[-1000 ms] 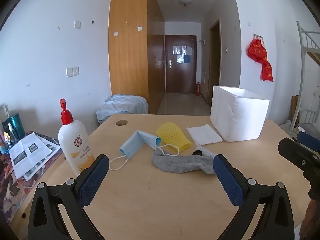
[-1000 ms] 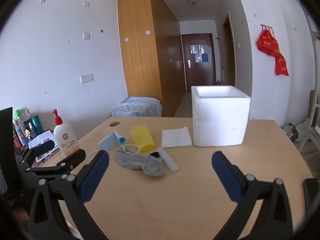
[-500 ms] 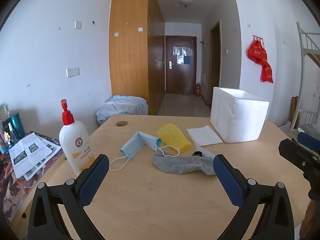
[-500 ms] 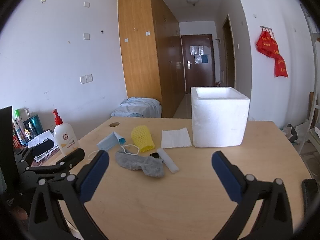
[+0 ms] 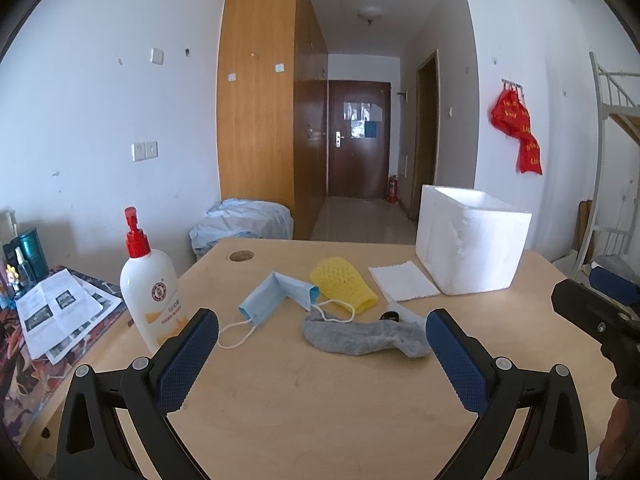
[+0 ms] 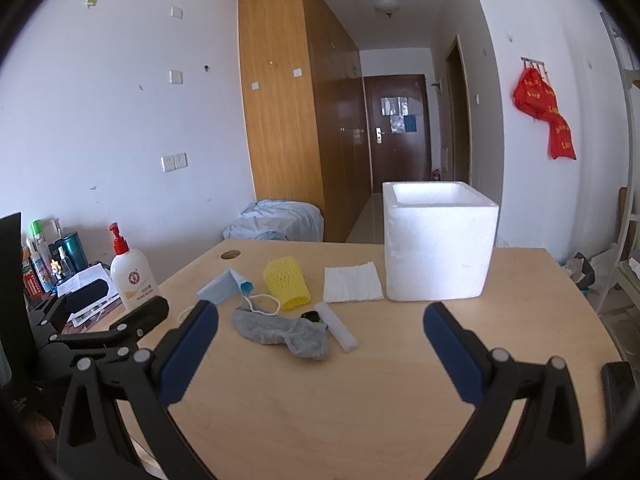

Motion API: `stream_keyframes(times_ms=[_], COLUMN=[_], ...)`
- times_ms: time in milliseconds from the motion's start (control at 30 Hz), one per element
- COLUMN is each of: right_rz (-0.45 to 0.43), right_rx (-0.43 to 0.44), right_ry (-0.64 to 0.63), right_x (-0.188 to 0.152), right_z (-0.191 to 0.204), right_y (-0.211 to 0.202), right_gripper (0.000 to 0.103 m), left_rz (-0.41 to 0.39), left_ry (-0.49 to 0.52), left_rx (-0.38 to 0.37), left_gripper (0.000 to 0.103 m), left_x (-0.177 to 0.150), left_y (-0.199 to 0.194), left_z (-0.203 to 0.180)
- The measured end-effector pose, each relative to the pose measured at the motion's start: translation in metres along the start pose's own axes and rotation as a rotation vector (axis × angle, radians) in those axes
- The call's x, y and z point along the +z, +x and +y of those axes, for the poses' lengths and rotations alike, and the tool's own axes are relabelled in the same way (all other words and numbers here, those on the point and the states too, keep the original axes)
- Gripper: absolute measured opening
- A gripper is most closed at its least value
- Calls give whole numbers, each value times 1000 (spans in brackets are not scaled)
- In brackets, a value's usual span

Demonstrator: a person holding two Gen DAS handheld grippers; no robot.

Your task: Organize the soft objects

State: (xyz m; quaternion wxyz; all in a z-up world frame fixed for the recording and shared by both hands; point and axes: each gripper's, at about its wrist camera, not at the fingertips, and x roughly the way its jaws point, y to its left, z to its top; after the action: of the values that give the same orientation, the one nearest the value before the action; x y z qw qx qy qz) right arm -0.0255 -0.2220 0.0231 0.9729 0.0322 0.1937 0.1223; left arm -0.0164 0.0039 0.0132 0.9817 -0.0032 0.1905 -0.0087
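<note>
Left gripper [image 5: 322, 346]: fingers spread wide and empty, hovering over the near edge of the desk [image 5: 320, 408], pointed at the small pile of soft things.
Right gripper [image 6: 320, 346]: also released and holding nothing, over the near edge, further toward the right side, facing the foam box [image 6: 438, 240].
Grey sock [image 5: 364, 338]: lies flat near the middle of the desk, nearest of the soft items to both grippers; I'd guess it goes first.
Blue face mask [image 5: 276, 294]: folded, just behind the sock toward the left edge, its white ear loops trailing onto the wood and over the sock's end.
Yellow foam net [image 5: 344, 290]: right beside the mask, touching it or nearly so.
White cloth [image 5: 404, 286]: flat against the foot of the foam box.
White foam strip [image 6: 336, 326]: beside the sock's right end, with a small black object [image 6: 311, 315] at its tip that I can't make out.
Foam box purpose: open-topped, toward the far right corner; it looks like the place meant for the soft items, and nothing appears to be in it yet, though I can't see its floor.
Lotion bottle [image 5: 150, 290]: upright at the left edge; hard, so probably to be left alone.
Progress: nothing picked up; the job seems at its very start.
</note>
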Motion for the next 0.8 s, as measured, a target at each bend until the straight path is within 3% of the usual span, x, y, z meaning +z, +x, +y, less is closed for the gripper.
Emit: stream_keyframes(times_ms=[800], right_rz=[-22], right_rx=[-2], right_ry=[-6], right_x=[1], right_z=[3], right_y=[-5], right_gripper=[103], left_rz=[-21], left_ry=[-4], left_rx=[-3], left_gripper=[103], left_x=[3], left_y=[-7], left_z=[0])
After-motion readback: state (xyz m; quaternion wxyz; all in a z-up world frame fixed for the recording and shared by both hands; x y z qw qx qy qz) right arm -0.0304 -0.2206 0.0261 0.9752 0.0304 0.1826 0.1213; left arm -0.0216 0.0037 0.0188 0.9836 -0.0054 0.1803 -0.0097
